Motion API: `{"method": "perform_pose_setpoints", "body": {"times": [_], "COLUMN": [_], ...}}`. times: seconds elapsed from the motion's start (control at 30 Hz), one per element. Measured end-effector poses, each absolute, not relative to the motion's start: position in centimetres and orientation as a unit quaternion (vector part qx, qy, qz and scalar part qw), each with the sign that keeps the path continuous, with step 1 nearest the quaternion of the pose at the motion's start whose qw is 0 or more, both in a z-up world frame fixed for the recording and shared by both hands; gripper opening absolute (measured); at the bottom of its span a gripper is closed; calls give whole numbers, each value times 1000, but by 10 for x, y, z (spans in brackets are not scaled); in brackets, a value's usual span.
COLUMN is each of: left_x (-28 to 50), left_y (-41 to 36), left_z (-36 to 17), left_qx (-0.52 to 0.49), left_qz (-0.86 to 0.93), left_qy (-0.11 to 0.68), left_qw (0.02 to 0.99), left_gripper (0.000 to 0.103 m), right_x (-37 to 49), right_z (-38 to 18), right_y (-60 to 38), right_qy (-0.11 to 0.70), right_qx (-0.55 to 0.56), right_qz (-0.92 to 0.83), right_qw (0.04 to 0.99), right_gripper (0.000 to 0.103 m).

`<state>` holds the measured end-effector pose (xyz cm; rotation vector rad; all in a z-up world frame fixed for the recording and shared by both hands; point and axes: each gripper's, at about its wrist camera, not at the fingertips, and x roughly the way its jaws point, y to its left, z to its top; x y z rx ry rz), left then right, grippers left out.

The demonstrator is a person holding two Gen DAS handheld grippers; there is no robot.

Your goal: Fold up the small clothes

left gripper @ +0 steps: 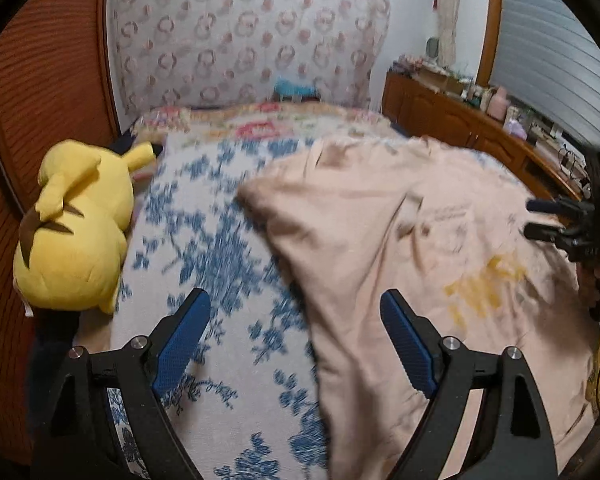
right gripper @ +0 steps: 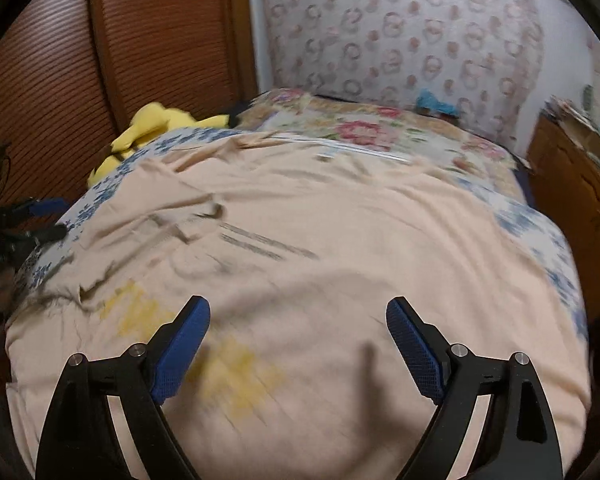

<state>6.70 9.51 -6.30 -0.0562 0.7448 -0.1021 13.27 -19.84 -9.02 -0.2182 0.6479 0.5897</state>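
1. A pale pink shirt (right gripper: 340,240) with a yellow print lies spread and wrinkled on the bed (left gripper: 220,240), covering most of the near part of the blue-flowered sheet; both views are blurred.
2. The left gripper (left gripper: 296,312) hangs over the shirt's left edge, jaws wide apart and holding nothing; its left finger is above bare sheet, its right finger above the shirt.
3. The right gripper (right gripper: 298,316) hovers over the middle of the shirt, jaws also wide and empty.
4. A yellow plush toy (left gripper: 76,224) lies at the left edge of the bed, apart from the shirt.
5. A flowered pillow (right gripper: 364,128) lies at the far end, against a patterned headboard (left gripper: 244,32).
6. A wooden cabinet (left gripper: 452,120) with small items on top stands to the right.
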Motion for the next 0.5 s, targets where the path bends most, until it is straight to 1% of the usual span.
{"method": "perform_pose_setpoints", "body": {"times": [0.23,0.5], "left_x": [62,68], "left_y": [62,29], "left_z": [-35,-30], "left_qx": [-19,-29], "left_qz": [-72,-97], "left_qy": [323,305], "left_qw": [943,947], "left_gripper": [88,88], "right_x": [118,112], "right_z": [-85,-101], "right_y": [-298,-381], "right_qy": [304,327], "right_qx": [-84,-47], "right_qz": [202,130], "right_qw": [927,935], "right_gripper": [90,89]}}
